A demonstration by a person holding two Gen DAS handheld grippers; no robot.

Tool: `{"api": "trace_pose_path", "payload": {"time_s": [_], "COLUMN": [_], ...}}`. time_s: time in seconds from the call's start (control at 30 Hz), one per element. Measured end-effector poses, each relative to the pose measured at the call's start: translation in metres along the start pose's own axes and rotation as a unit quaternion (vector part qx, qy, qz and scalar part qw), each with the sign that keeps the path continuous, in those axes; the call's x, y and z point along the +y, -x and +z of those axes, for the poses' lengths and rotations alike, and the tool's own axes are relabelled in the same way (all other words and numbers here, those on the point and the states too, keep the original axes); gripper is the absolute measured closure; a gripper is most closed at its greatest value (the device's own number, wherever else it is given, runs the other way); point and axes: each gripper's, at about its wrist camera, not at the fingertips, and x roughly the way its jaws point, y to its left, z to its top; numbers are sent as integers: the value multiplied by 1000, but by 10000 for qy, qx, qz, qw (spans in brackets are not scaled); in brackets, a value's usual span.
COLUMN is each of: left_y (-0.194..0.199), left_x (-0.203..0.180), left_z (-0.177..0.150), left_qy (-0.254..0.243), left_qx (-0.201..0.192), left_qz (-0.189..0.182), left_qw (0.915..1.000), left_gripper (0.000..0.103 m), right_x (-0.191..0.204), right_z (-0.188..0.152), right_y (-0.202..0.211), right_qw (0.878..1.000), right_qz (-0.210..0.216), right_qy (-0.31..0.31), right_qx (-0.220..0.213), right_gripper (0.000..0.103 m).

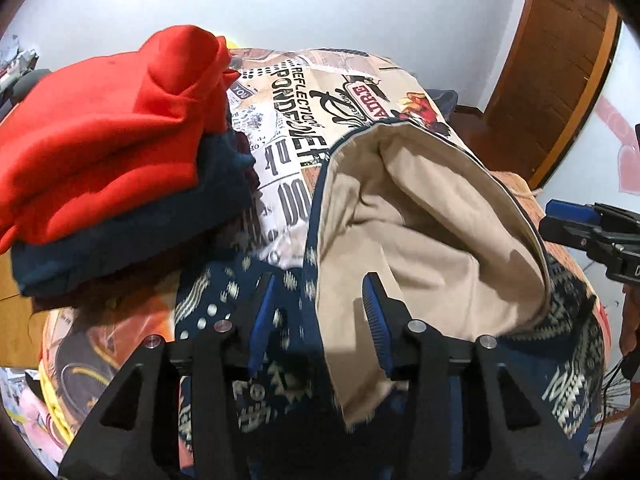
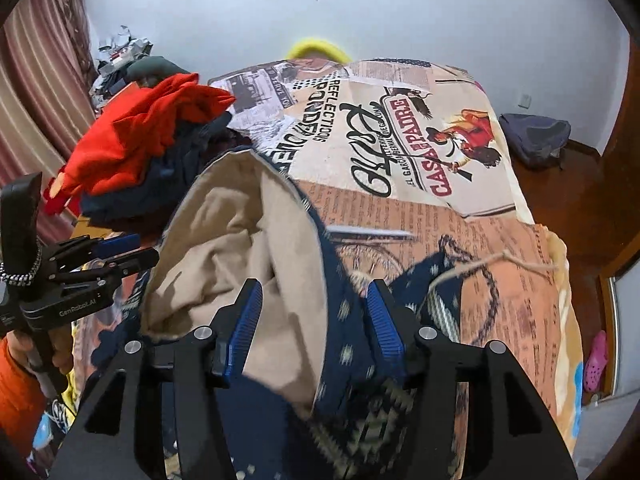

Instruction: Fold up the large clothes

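Leftmost: one pile of folded clothes [image 1: 108, 176], red garment on top, two dark ones under. Centre: one navy patterned hoodie [image 2: 240, 248], beige lining up, on printed bedcover [image 2: 420, 152] reading "CASA PADRE", "REFLECTIONS". Left gripper [image 1: 320, 320] and right gripper [image 2: 316, 320]: fingers spread, hoodie fabric between, not clamped.
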Motion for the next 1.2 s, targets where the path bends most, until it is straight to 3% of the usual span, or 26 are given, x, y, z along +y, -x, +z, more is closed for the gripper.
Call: {"api": "trace_pose_path", "payload": {"time_s": [0.23,0.4,0.43,0.5,0.53,0.6,0.63,0.83,1.0,1.2], "left_y": [-37,-55,-57,-60,-62,-65,-64,-30,17,57], "left_x": [4,2,1,0,0,-3,-4,-14,-30,-43], "left_z": [18,24,24,25,25,24,24,20,12,-13], "left_qy": [47,16,14,8,16,5,1,-90,-393,-562], "left_qx": [151,252,262,264,245,274,295,29,-254,-323], "left_qz": [-109,-232,-280,-403,-462,-551,-558,-767,-734,-671], "left_qw": [9998,9994,9993,9988,9986,9981,9980,9970,9962,9956], "left_gripper": [60,60,60,60,64,88,97,97,97,97], "right_x": [-11,-19,-18,-14,-12,-8,-6,3,14,23], "right_z": [16,19,18,17,16,14,13,14,8,-24], "right_y": [-38,-62,-64,-68,-70,-70,-68,-34,-1,28], "right_qw": [9992,9948,9949,9949,9947,9952,9957,9977,9972,9974], "right_qz": [240,776,763,753,756,695,656,628,709,680], "right_qy": [-42,-336,-326,-197,-145,-32,7,83,238,250], "right_qx": [309,570,569,645,681,692,658,224,56,48], "right_gripper": [52,53,55,72,76,91,92,95,95,95]}}
